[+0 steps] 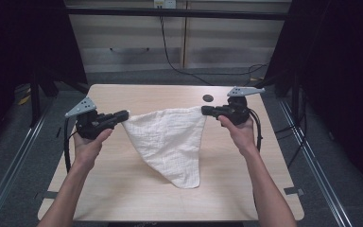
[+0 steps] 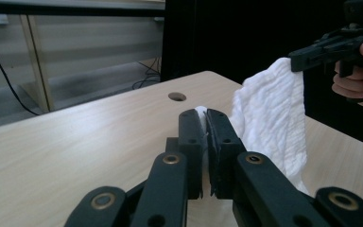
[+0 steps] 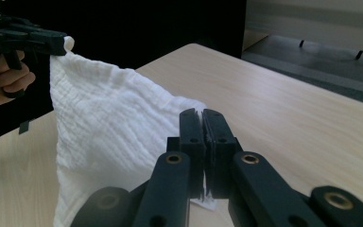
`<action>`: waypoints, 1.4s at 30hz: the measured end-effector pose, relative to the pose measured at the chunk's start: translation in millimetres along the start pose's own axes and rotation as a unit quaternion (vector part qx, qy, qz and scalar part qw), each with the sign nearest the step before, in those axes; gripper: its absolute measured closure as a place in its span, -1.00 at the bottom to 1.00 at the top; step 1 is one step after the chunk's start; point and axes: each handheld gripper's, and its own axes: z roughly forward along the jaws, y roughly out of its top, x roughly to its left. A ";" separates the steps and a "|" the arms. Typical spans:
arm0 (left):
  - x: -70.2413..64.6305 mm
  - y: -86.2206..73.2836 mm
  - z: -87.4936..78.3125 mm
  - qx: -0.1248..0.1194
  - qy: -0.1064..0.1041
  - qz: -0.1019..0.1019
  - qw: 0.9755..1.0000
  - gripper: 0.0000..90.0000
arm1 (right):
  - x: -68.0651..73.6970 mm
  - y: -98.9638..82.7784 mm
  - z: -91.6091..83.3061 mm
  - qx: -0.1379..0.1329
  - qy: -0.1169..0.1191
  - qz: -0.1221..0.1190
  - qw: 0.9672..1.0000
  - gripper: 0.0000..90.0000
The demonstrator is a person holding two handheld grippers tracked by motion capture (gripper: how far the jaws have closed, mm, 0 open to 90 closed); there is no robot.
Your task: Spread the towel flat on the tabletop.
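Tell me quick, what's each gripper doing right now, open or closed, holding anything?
Left gripper: closed, pinching one corner of the white cloth.
Right gripper: closed, pinching the opposite corner of the same cloth, which hangs between them above the table.

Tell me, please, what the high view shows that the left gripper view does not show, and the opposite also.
The high view alone gives both forearms, the grey plates on top of the grippers, and the white cloth hanging to a point that rests on the table. The left gripper view alone gives the left gripper from close, jaws shut on a cloth corner. Both share the cloth, the table's round hole and the right gripper clamping the other corner.
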 end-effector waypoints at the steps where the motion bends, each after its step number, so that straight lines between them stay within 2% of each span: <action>1: -0.1 3.3 -0.5 -0.002 0.001 0.003 1.000 0.91 | -0.4 2.6 -3.8 -0.002 -0.003 0.000 1.000 0.95; 4: -0.3 13.0 -1.7 -0.005 0.003 0.007 1.000 0.91 | -1.9 9.9 -13.0 -0.012 -0.009 -0.001 1.000 0.95; 5: -1.5 16.2 -1.8 -0.003 0.009 0.007 1.000 0.91 | -2.3 12.3 -14.9 -0.014 -0.010 -0.002 1.000 0.95; 11: -4.3 37.4 -2.9 -0.012 0.012 0.018 1.000 0.91 | -4.3 30.2 -19.8 -0.024 -0.019 -0.008 1.000 0.95; 15: 4.4 52.1 -0.3 -0.025 0.026 0.018 0.999 0.91 | -8.4 44.6 -19.4 -0.026 -0.025 -0.007 0.999 0.95; 17: 8.7 58.0 3.4 -0.022 0.032 0.021 0.999 0.91 | -13.6 51.6 -17.6 -0.019 -0.037 -0.003 0.999 0.95; 23: 23.8 72.4 27.3 -0.021 0.046 -0.002 0.999 0.91 | -26.3 75.1 -12.9 -0.014 -0.063 0.001 0.998 0.95; 24: 23.8 75.4 30.2 -0.031 0.043 -0.005 0.999 0.91 | -28.3 78.7 -12.1 -0.015 -0.071 0.000 0.997 0.95; 25: 23.6 78.1 32.1 -0.042 0.031 -0.009 0.999 0.91 | -29.1 81.7 -12.4 -0.023 -0.073 0.004 0.997 0.95; 26: 22.6 80.3 33.5 -0.046 0.021 -0.006 0.999 0.91 | -29.2 84.1 -13.4 -0.031 -0.072 0.004 0.997 0.95; 27: 20.9 81.4 34.4 -0.044 0.021 0.007 0.999 0.91 | -28.7 86.1 -14.6 -0.035 -0.072 0.003 0.997 0.95; 29: 17.8 80.1 34.6 -0.040 0.021 0.024 0.999 0.90 | -27.2 86.6 -18.6 -0.039 -0.068 -0.001 0.997 0.95; 33: 14.8 64.0 31.1 -0.032 0.016 0.028 0.999 0.90 | -25.8 75.2 -29.3 -0.041 -0.065 -0.005 0.997 0.95; 35: 11.9 51.3 29.8 -0.021 0.010 0.032 0.999 0.90 | -25.8 64.3 -34.1 -0.038 -0.064 -0.003 0.997 0.95; 37: 8.0 36.1 29.4 -0.018 -0.001 0.028 0.999 0.90 | -23.6 51.9 -36.4 -0.032 -0.058 -0.003 0.998 0.95; 39: 5.0 22.3 31.4 0.001 -0.003 0.031 0.999 0.90 | -20.6 38.9 -37.1 -0.027 -0.054 -0.003 0.998 0.95; 42: 1.2 3.3 29.3 0.011 -0.016 0.023 1.000 0.90 | -14.1 18.9 -38.2 -0.023 -0.041 -0.003 0.999 0.95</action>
